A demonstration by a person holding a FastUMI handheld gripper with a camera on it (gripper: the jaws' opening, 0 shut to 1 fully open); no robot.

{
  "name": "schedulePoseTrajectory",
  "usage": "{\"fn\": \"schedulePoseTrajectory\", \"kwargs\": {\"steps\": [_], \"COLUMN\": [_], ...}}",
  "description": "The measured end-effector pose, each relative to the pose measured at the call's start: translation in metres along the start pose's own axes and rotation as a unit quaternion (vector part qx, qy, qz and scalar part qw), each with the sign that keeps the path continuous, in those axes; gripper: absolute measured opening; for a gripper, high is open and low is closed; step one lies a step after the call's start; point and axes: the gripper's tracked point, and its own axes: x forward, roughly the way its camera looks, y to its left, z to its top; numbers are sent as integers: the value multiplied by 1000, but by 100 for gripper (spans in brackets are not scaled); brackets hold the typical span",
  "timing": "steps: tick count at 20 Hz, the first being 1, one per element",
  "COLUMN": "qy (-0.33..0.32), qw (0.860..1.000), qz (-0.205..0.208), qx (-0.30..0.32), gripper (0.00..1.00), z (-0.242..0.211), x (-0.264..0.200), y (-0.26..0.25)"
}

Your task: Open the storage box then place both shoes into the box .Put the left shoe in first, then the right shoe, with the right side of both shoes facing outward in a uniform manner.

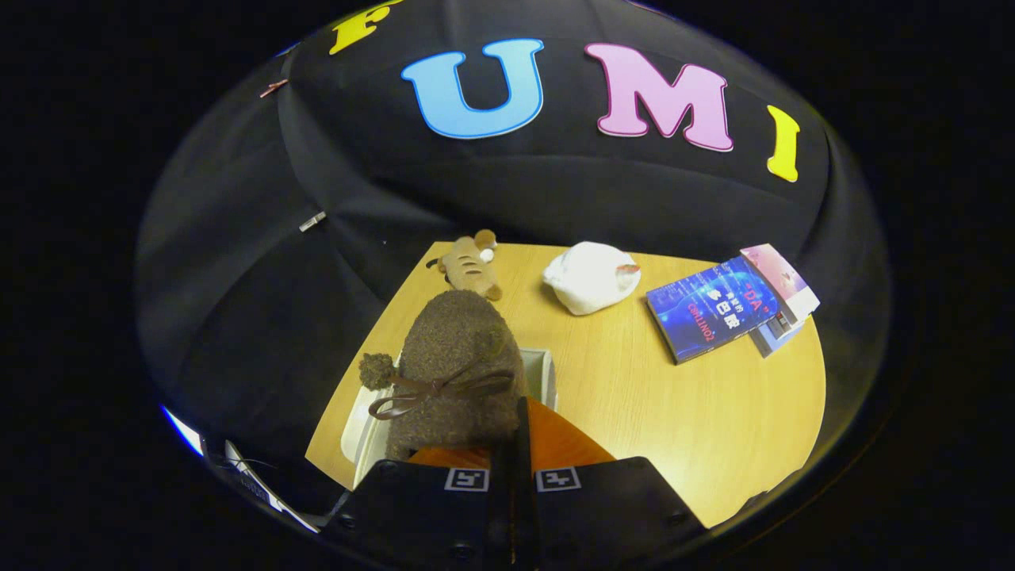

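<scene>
A fuzzy brown shoe point(452, 373) with a brown bow and a pom-pom hangs toe-away just ahead of my fingers. My gripper point(521, 416) is shut on its near edge, the two orange fingers point(567, 440) pressed close together. Below the shoe is the white storage box point(542, 371), standing open at the table's left edge. Its rim shows to the right of the shoe and a pale part of it point(358, 428) to the left. The shoe hides the box's inside, so I cannot tell whether another shoe lies there.
On the wooden table point(634, 412) beyond the box lie a small tan plush toy point(469, 268), a white soft bundle point(591, 277), and a blue book point(710, 309) overlapping another book point(781, 289) at the far right. The table's left edge drops off beside the box.
</scene>
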Motion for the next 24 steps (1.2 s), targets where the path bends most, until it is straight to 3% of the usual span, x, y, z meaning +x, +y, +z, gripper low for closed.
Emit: {"fn": "schedulePoseTrajectory", "kwargs": {"steps": [4,8,13,15,16,18,20,24], "qy": [42,70,84,96,93,73,53,37], "qw": [998,988,980,982,986,984,982,986], "qz": [-47,-123,-147,-126,-100,-97,-94,-76], "qx": [-9,-61,-100,-101,-101,-127,-154,-147], "gripper": [7,7,9,21,48,100,98,98], "z": [-41,-70,-82,-92,-91,-79,-71,-68], "x": [39,62,69,69,71,63,62,52], "y": [6,-17,-10,2,17,24,26,32]}}
